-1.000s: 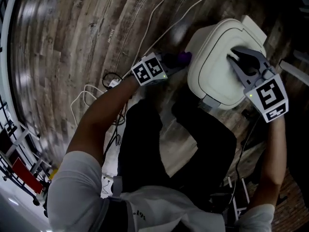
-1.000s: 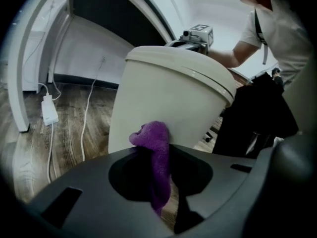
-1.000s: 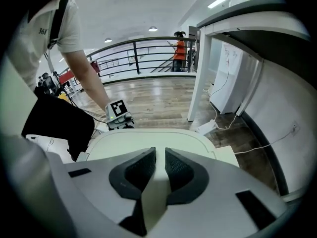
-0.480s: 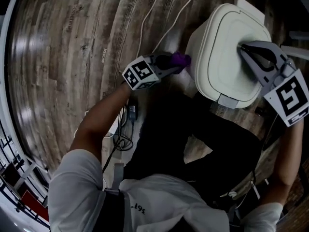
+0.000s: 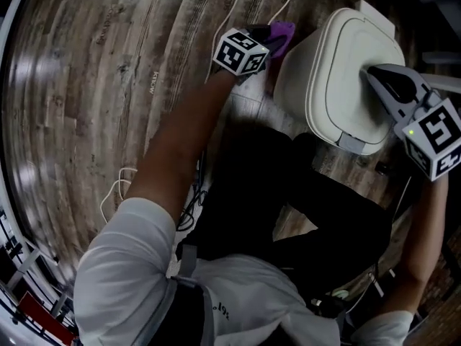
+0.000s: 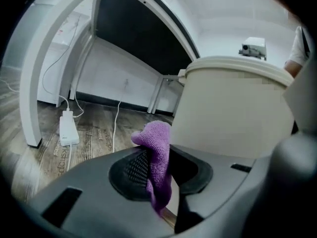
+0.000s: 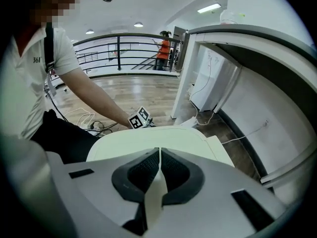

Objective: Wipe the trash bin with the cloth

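Note:
The white trash bin point(image 5: 338, 85) stands on the wooden floor with its lid down. My left gripper point(image 5: 272, 40) is at the bin's far left side, shut on a purple cloth point(image 5: 283, 30). In the left gripper view the cloth point(image 6: 157, 150) stands up between the jaws, just short of the bin's wall point(image 6: 233, 113). My right gripper point(image 5: 374, 74) rests on top of the lid, shut with nothing between its jaws. The right gripper view shows the lid point(image 7: 148, 135) just beyond the closed gripper point(image 7: 159, 150).
White cables point(image 5: 238, 6) and a white power adapter point(image 6: 68, 129) lie on the floor beyond the bin. A white frame leg point(image 6: 34, 93) stands at the left. More cables point(image 5: 119, 193) lie by the person's dark trouser legs point(image 5: 266, 193).
My left gripper has carried the cloth away from the person, along the bin's left side toward its far end. The right gripper's jaws have closed and it stays on the lid.

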Action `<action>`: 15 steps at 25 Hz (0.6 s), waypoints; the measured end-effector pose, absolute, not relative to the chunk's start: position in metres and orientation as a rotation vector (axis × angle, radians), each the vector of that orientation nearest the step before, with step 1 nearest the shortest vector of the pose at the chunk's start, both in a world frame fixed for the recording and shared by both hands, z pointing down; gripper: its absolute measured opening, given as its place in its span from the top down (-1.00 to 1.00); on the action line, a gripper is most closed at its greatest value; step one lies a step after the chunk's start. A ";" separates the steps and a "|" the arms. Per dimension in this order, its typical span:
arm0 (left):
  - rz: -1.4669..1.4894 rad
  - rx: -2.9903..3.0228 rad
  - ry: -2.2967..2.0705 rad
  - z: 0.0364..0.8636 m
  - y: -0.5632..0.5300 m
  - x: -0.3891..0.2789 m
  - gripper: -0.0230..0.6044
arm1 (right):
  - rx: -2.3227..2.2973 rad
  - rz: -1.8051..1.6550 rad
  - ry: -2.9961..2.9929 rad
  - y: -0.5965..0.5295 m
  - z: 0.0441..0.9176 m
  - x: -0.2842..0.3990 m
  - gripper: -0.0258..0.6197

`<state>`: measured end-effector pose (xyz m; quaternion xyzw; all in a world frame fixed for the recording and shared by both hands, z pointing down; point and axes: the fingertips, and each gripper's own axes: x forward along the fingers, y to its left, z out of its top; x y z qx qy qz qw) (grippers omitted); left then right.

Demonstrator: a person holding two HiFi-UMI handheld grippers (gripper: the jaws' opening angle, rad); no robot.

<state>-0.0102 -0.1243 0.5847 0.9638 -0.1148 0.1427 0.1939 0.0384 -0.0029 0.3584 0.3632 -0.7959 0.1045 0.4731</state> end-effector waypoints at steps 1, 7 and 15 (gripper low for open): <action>0.435 2.724 -0.311 0.589 -0.124 -0.002 0.65 | 0.895 0.260 -1.939 -0.002 0.361 0.039 0.88; 0.623 2.815 -0.216 0.626 -0.125 0.028 0.65 | 0.904 0.251 -1.931 -0.004 0.366 0.034 0.88; 0.598 2.815 -0.120 0.647 -0.111 0.039 0.66 | 0.930 0.320 -2.025 -0.002 0.370 0.039 0.88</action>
